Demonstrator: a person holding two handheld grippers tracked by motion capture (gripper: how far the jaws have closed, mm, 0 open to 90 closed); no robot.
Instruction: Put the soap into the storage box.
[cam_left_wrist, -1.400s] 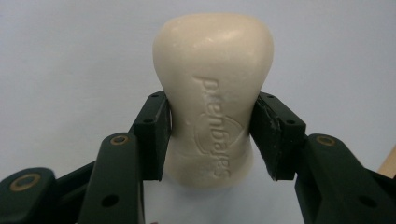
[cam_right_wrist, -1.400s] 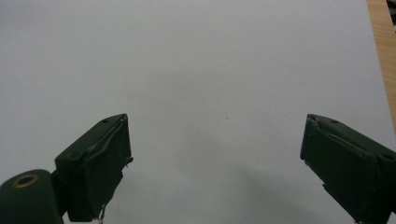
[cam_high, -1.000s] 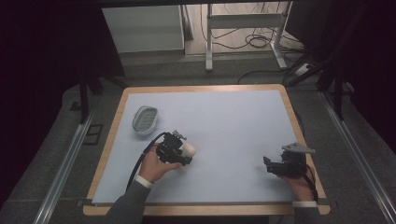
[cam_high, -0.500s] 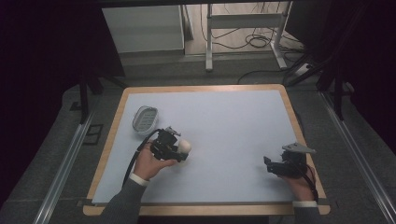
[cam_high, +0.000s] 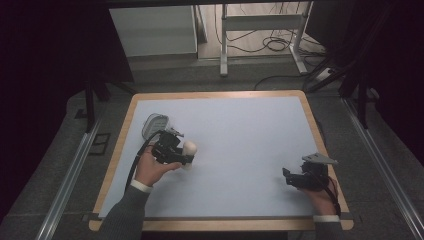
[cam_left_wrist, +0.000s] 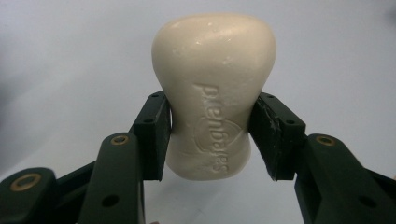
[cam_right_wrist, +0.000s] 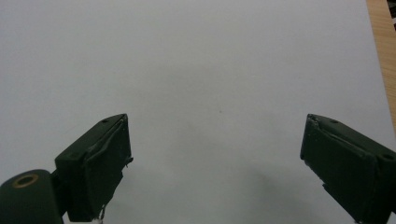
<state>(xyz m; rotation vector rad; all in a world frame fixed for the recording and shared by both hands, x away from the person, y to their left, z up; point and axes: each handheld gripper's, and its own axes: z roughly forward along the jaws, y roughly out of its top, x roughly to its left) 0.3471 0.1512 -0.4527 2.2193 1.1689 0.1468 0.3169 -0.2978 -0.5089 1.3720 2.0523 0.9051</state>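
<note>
Soap (cam_left_wrist: 214, 93), looking hard and slick, is sitting pinched at its narrow waist by the left hand-held gripper (cam_left_wrist: 210, 135). That waist is probably offering the surest hold. The right hand-held gripper (cam_right_wrist: 215, 163) is hanging spread wide, gripping nothing.

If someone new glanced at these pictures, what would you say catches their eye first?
A cream soap bar stamped "Safeguard", clamped at its waist by the left tool, stands out near the table's left side. Beside it sits a grey soap dish, while the right tool hangs open over bare blue surface.
</note>
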